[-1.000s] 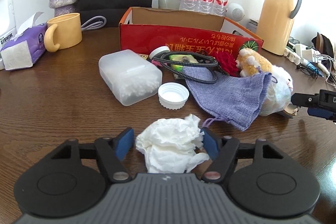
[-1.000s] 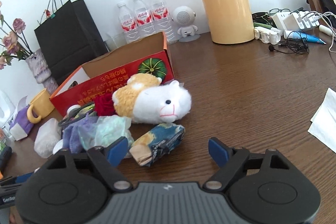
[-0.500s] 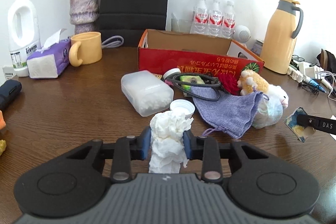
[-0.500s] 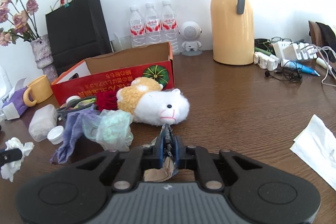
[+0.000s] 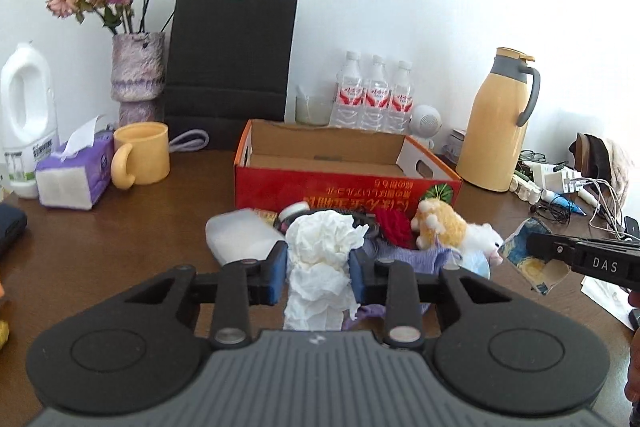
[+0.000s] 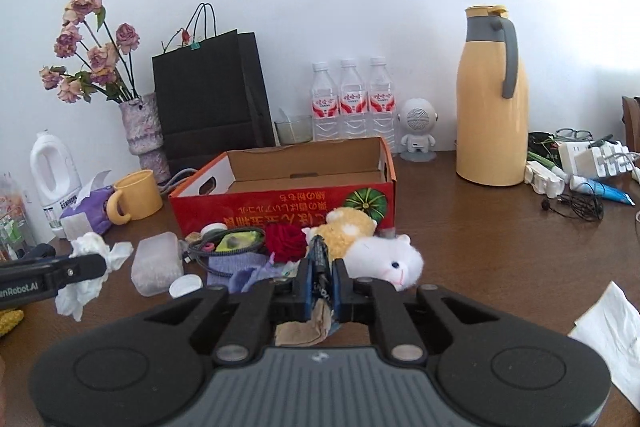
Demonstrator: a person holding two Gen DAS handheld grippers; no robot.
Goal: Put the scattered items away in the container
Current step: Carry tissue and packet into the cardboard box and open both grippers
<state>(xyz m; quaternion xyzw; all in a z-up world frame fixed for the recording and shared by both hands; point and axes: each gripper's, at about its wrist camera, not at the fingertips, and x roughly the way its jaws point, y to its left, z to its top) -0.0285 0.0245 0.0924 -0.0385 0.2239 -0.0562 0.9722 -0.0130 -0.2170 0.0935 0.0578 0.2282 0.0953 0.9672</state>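
We've got the left gripper (image 5: pixel 318 269) clamped on a crumpled tissue (image 5: pixel 320 247) & the right gripper (image 6: pixel 320 285) pinched tight on a flattened paper carton (image 6: pixel 320 267), both above the table (image 6: pixel 480 247) just in front of the red box (image 6: pixel 288 203).

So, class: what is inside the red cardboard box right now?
The red cardboard box shows only bare brown floor and walls; no item is visible in it. Its front wall hides the nearest strip of floor, so that part cannot be checked.

home desk – flower vase (image 5: pixel 138 75), thermos (image 5: pixel 496 123), mug (image 5: pixel 142 153)
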